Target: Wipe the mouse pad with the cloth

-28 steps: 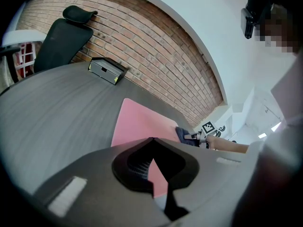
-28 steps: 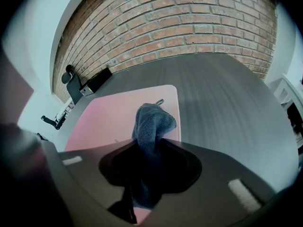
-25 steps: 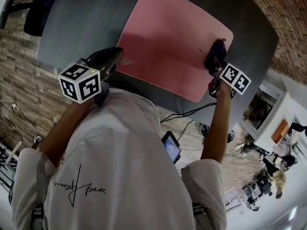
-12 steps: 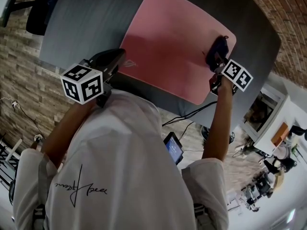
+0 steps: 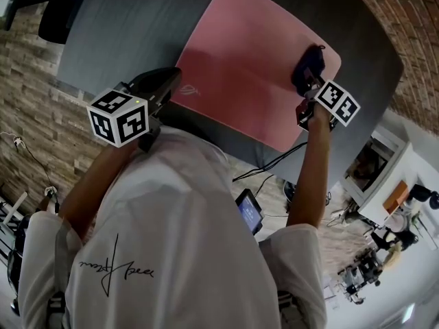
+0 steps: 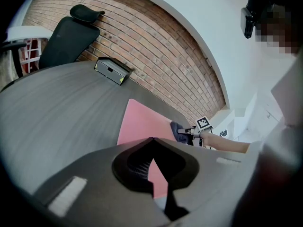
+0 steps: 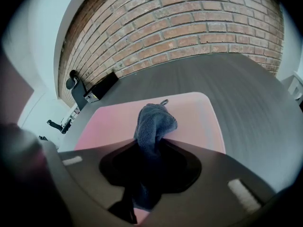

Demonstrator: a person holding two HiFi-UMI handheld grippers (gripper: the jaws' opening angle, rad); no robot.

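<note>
A pink mouse pad (image 5: 247,67) lies on the dark grey round table (image 5: 123,26). My right gripper (image 5: 309,81) is shut on a dark blue cloth (image 5: 309,64) and presses it on the pad near its far right corner. In the right gripper view the cloth (image 7: 152,122) bunches up between the jaws over the pad (image 7: 189,112). My left gripper (image 5: 171,81) hovers at the pad's near left corner, jaws together, holding nothing. The left gripper view looks across the pad (image 6: 142,124) to the cloth (image 6: 178,129).
A black box (image 6: 112,70) sits at the table's far side by the brick wall. A black office chair (image 6: 71,30) stands beyond the table. A cable (image 5: 267,163) hangs below the table's near edge.
The right gripper has slid the cloth a little farther along the pad's right edge, toward its far corner. The left gripper has stayed in place.
</note>
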